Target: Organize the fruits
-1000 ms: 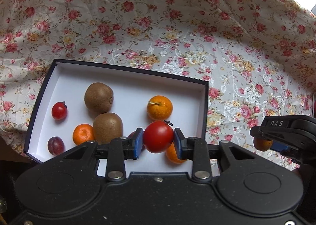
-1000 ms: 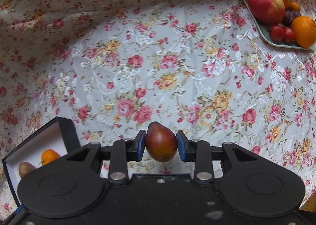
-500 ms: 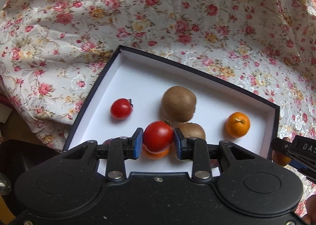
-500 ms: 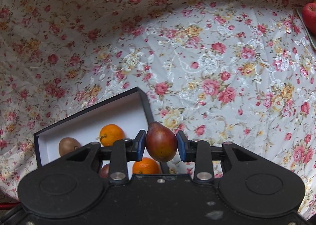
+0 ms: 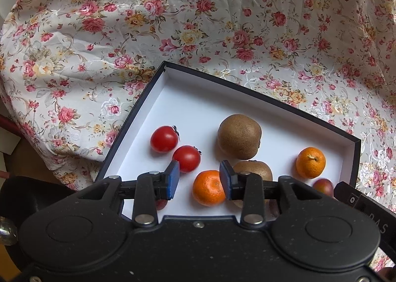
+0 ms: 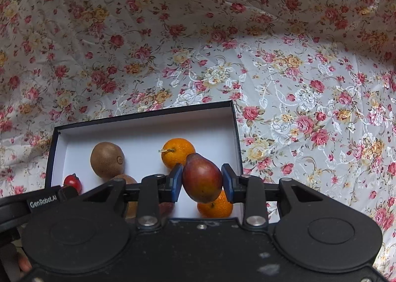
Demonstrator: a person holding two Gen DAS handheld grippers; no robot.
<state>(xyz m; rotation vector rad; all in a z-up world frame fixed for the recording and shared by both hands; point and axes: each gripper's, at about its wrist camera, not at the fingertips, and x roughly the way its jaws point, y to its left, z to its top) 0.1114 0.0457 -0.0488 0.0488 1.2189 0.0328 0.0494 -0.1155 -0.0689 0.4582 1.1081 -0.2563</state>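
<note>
A black box with a white inside point(image 5: 198, 108) lies on the floral cloth and holds fruit. In the left wrist view my left gripper point(image 5: 199, 180) is open and empty above the box's near edge. A red tomato point(image 5: 186, 158) lies just beyond its left finger, beside a second tomato point(image 5: 164, 139). Two kiwis point(image 5: 239, 136), two mandarins point(image 5: 208, 188) and a dark plum point(image 5: 323, 186) also lie in the box. My right gripper point(image 6: 202, 180) is shut on a dark red pear-shaped fruit point(image 6: 201, 178), held over the box's right end point(image 6: 235, 138).
The floral cloth point(image 6: 309, 108) covers the table and rises behind as a backdrop. The right gripper's body point(image 5: 363, 205) shows at the left wrist view's right edge; the left gripper's body point(image 6: 42, 200) shows at the right wrist view's left edge.
My left gripper opened and let go of the red tomato, which now lies in the box. My right gripper carried the dark red fruit left, over the box.
</note>
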